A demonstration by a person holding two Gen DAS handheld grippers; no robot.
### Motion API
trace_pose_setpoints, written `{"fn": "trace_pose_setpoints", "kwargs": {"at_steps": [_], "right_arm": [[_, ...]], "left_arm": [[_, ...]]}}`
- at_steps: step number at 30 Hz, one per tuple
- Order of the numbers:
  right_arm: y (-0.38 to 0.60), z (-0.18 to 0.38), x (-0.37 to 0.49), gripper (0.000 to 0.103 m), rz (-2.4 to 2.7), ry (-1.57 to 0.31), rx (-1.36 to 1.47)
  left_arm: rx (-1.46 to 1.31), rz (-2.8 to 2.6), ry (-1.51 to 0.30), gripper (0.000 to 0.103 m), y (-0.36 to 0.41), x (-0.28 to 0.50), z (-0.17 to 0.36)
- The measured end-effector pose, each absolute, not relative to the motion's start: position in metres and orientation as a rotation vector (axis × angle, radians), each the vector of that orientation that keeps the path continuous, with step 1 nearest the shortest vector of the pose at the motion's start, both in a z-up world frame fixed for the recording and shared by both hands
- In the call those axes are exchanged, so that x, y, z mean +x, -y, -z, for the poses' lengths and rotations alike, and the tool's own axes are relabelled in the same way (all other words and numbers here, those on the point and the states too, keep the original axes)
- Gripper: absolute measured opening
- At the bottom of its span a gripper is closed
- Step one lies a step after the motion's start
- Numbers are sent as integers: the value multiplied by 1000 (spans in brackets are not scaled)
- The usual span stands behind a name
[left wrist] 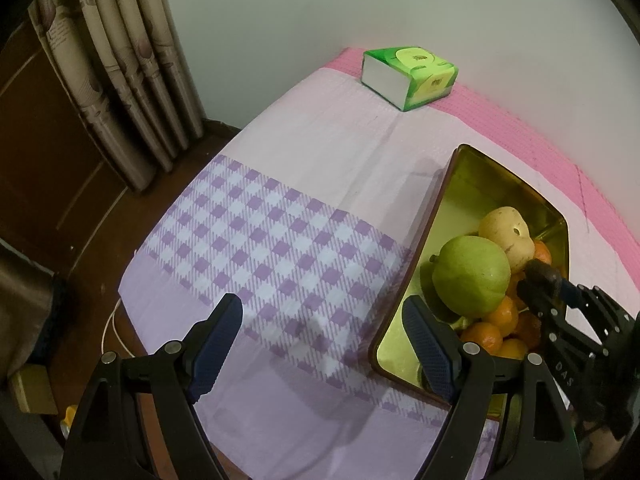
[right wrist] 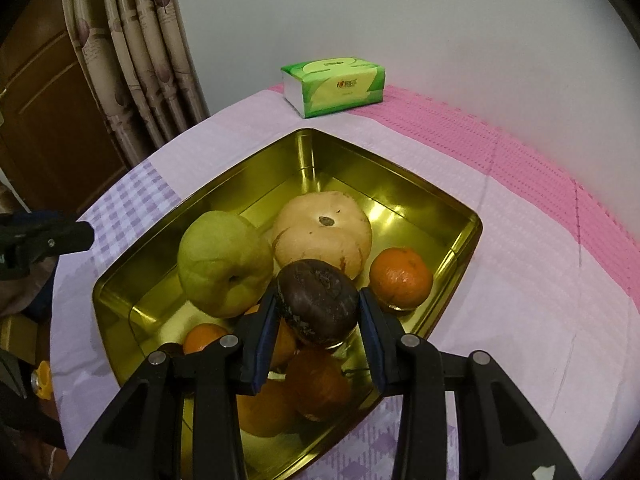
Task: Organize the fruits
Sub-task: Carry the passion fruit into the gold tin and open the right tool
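Note:
A gold metal tin (right wrist: 404, 200) stands on the table and holds a green pear (right wrist: 222, 262), a pale yellow round fruit (right wrist: 322, 228) and several oranges (right wrist: 402, 276). My right gripper (right wrist: 320, 316) hangs over the tin's near half, shut on a dark purple-brown fruit (right wrist: 318, 300) above the oranges. In the left wrist view the tin (left wrist: 452, 184) lies to the right, with the green pear (left wrist: 470, 276) and the dark fruit (left wrist: 540, 274) in the right gripper's tips. My left gripper (left wrist: 324, 336) stands open over the checked cloth, left of the tin, nothing between its fingers.
A green tissue pack (right wrist: 334, 84) lies at the table's far edge by the white wall. A lilac checked cloth (left wrist: 256, 236) and a pink mat (right wrist: 520, 176) cover the table. Curtains (left wrist: 120, 60) and a brown door stand to the left, past the table's edge.

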State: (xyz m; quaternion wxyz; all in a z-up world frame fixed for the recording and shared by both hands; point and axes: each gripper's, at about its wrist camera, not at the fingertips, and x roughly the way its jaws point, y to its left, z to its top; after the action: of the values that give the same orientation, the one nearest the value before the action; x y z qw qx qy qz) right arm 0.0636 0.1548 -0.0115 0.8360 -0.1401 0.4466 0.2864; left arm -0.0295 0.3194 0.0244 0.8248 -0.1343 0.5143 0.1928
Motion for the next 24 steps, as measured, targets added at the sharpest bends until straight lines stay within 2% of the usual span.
{"fn": "trace_pose_setpoints", "kwargs": {"at_steps": [10, 18, 24], "right_arm": [[-154, 20, 77, 34, -557, -974, -289], [-157, 23, 78, 37, -546, -980, -297], [-156, 15, 75, 53, -529, -970, -281]], "left_arm": [[-263, -397, -1096, 82, -314, -29, -23], [-249, -384, -1100, 82, -309, -28, -23], [-243, -376, -1104, 82, -307, -28, -22]]}}
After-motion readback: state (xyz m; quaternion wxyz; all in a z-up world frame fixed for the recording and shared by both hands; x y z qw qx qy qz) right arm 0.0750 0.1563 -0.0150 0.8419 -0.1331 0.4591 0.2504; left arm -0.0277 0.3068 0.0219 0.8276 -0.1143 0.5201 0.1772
